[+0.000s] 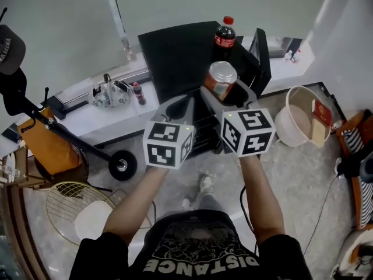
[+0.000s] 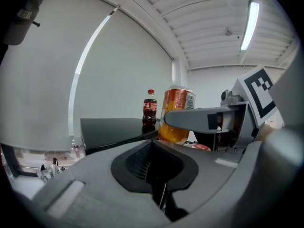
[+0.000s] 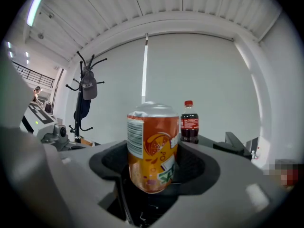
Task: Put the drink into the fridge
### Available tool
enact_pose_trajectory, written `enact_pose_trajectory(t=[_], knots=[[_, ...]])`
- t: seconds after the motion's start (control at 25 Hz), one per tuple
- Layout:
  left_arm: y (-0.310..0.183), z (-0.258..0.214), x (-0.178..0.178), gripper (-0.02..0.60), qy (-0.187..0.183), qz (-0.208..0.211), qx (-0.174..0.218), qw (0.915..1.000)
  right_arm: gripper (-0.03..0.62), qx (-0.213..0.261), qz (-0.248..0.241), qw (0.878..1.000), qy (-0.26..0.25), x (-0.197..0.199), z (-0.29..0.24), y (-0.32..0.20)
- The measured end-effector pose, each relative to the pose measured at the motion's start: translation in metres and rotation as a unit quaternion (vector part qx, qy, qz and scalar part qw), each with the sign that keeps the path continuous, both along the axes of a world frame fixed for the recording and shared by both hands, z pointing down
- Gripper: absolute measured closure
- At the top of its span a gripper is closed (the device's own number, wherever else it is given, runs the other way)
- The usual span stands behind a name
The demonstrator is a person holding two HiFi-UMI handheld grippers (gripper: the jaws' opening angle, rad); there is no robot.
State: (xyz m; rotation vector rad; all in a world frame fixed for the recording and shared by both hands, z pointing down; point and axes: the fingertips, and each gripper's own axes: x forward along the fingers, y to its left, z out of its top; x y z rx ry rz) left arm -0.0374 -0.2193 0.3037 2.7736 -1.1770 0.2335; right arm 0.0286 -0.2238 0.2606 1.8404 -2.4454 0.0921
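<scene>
Both grippers are up in front of the person, side by side above the floor. The right gripper (image 1: 226, 91) has the drink, an orange soda can (image 3: 152, 147). It stands upright between the fingers (image 3: 223, 175), which are clamped onto its lower half from both sides, with the silver top and most of the label clear above them. The can is in the air just in front of the black fridge (image 1: 175, 54), neither on it nor inside it.

The left gripper (image 2: 155, 164) carries nothing. Its fingers are pressed together, with only a thin dark seam between the pads. From that side, one grey finger of the right gripper lies across the middle of the can.

On top of the fridge a cola bottle (image 1: 224, 35) with a red cap stands upright toward the back right, apart from the can. A black panel (image 1: 260, 51) rises at the fridge's right edge. It could be the door swung open, but that's hard to call from this angle.

A white tub (image 1: 296, 123) sits on the floor to the right. To the left, a white tabletop (image 1: 87, 121) runs along the wall with a few small items on it. Off to the side is a coat stand (image 3: 84, 103) with a cap hung on it.
</scene>
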Motion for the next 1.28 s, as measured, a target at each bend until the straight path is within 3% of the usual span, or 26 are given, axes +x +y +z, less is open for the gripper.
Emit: enact_pose_trajectory(t=[0.32,0.56,1.28], knots=[[0.012,0.023,0.043,0.577,0.003,0.031,-0.013,0.9994,0.275,0.005,0.018,1.0,0.008,0.031,0.021,0.018],[0.002,0.056,0.063,0.575,0.005,0.03,-0.026,0.9992,0.275,0.001,0.022,1.0,0.005,0.053,0.053,0.007],[-0.058,0.192,0.106,0.575,-0.021,0.013,-0.055,0.9982,0.275,-0.014,0.019,1.0,-0.005,0.099,0.214,-0.063]])
